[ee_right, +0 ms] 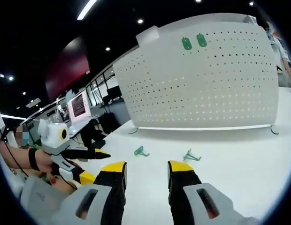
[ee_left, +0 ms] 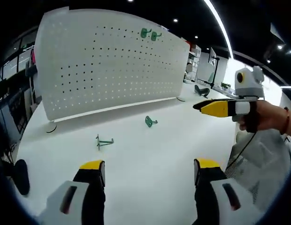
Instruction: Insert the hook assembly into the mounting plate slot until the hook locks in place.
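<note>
Both grippers (ee_left: 148, 171) (ee_right: 146, 176) were spread, empty; green hook (ee_left: 103, 141) on surface (ee_left: 150, 154) looked light, stiff — I'd pinch its flat base, w/ care.

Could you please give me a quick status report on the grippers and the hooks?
Both hand-held grippers open, empty: left, right. Two green hooks loose on the white table: one, another. Two more hooks already on the pegboard. Nothing in the way.
</note>
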Demonstrator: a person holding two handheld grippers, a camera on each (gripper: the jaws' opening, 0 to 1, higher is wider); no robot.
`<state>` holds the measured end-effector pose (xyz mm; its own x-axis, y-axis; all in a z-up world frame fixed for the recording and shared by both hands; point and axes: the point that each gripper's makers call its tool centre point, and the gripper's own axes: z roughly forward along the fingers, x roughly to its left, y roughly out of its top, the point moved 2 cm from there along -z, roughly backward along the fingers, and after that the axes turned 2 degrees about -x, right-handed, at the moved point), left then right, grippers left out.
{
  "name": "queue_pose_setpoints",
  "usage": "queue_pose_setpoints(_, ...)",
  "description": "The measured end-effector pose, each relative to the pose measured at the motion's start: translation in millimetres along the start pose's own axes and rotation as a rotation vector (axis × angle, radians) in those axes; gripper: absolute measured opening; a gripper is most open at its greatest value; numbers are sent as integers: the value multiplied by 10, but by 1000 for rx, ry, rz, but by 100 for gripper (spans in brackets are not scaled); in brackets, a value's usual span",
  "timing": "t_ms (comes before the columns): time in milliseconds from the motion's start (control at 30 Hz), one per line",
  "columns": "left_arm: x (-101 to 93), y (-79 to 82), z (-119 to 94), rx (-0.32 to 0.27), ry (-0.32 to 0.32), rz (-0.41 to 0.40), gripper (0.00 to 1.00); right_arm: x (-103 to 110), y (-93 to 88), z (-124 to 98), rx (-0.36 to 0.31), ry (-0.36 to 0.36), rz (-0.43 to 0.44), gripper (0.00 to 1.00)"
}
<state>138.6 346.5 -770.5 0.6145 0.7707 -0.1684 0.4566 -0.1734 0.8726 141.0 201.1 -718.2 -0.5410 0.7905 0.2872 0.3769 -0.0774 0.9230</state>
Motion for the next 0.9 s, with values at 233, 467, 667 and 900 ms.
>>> queue_pose_setpoints(233,95,-6,64,10,5,-1,78,87,-2,-26,-3,37,-17,37)
queue_pose_setpoints(467,200,-66,105,28,26,-11,72,152,-7,-94,-8,50,-12,37)
queue_pose_setpoints(667,261,-99,152,51,33,13,71,256,-55,-153,11,77,-19,37)
queue_pose_setpoints(900,349,-188,189,57,82,5,62,308,-66,-171,5,83,-5,37)
